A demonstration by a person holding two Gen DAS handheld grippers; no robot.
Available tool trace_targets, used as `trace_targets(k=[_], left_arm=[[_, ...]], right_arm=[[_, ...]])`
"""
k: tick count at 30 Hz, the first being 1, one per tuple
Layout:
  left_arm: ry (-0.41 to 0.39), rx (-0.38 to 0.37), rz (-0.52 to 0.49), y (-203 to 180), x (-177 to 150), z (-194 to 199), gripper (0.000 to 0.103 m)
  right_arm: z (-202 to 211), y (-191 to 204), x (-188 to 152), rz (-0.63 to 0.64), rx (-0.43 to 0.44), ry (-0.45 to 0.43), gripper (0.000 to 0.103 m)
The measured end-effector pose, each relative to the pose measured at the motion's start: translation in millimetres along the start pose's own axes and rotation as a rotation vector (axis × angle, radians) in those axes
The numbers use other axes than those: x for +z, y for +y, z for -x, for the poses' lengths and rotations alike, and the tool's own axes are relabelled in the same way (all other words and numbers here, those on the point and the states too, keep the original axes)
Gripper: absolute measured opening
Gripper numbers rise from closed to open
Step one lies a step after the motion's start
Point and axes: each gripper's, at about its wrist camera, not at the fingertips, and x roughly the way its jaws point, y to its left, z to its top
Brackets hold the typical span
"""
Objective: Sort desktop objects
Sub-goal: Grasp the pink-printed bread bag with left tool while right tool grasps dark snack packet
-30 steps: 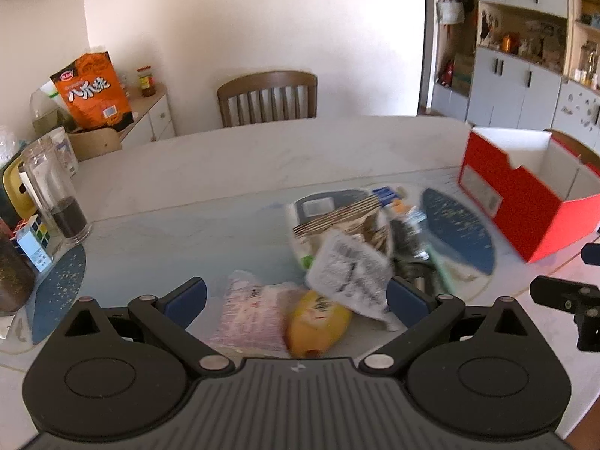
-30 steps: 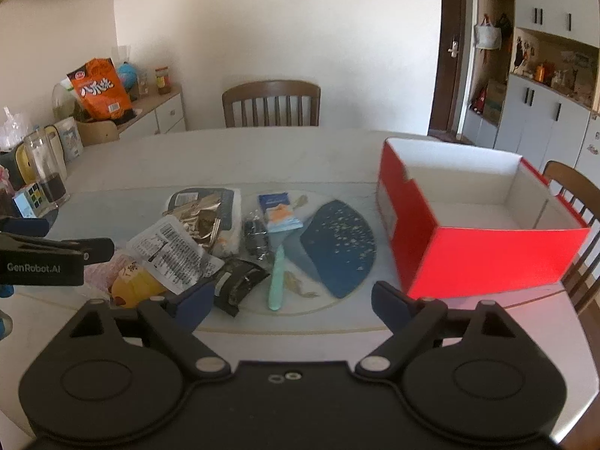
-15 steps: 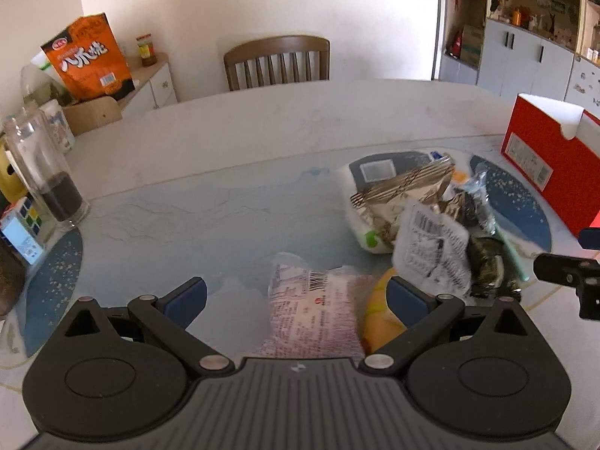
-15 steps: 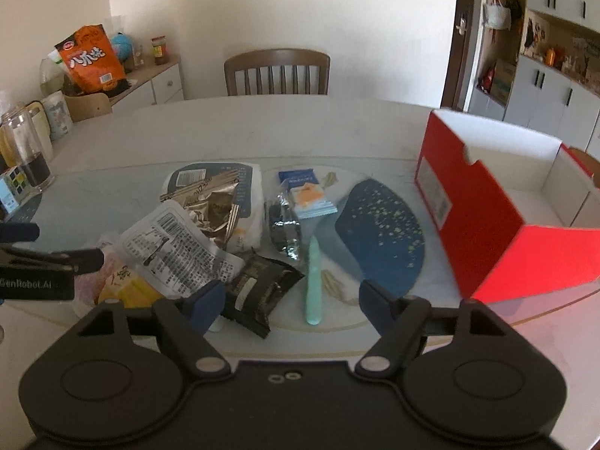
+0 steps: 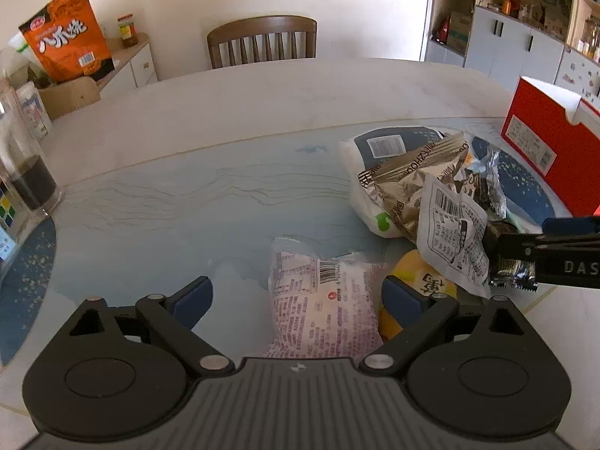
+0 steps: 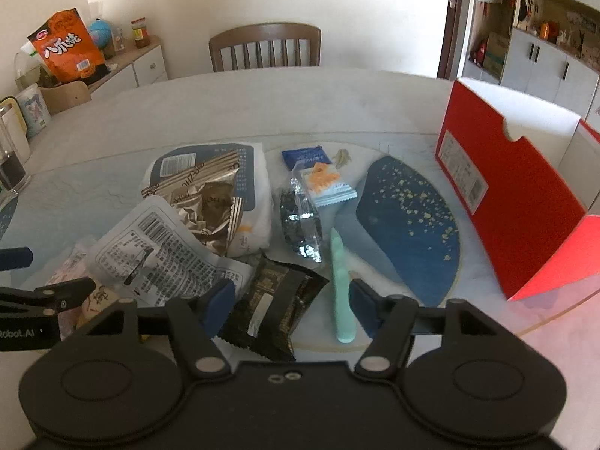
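A pile of snack packets lies on the glass table top. My left gripper point(image 5: 296, 296) is open, its fingers either side of a pink-and-white packet point(image 5: 326, 307), with a yellow packet point(image 5: 423, 285) by its right finger. My right gripper point(image 6: 290, 298) is open, its fingers either side of a black packet point(image 6: 273, 311); a mint-green stick point(image 6: 341, 285) lies just inside its right finger. A white printed packet point(image 6: 161, 251), a gold foil bag point(image 6: 206, 202), a silver packet point(image 6: 302, 221) and a blue-and-orange packet point(image 6: 318, 176) lie beyond. An open red box point(image 6: 502, 187) stands at the right.
A dark blue speckled mat point(image 6: 408, 221) lies between the packets and the red box. A glass jar point(image 5: 26, 172) and a colour cube stand at the table's left edge. A wooden chair point(image 5: 262, 41) is behind the table. A cabinet with an orange bag point(image 5: 67, 37) stands at the back left.
Both grippers have moved forward and lower toward the pile. The left one now straddles the pink-and-white packet; the right one now straddles the black packet. Both stay open.
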Motion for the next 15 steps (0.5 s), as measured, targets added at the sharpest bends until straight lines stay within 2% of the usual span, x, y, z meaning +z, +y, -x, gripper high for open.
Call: trace_targets(k=[2, 9, 15], left_arm=[[0.012, -0.005, 0.001, 3, 0, -3, 0.091], [0.036, -0.033, -0.009, 4, -4, -12, 0.09], [0.052, -0.049, 0.001, 5, -9, -17, 0.085]], right_arm=[[-4, 0, 3, -0.015, 0.0, 0.006, 0.065], [-16, 5, 3, 0.0, -0.033, 0.049, 0.061], [-20, 7, 0, 0.021, -0.051, 0.06, 0.054]])
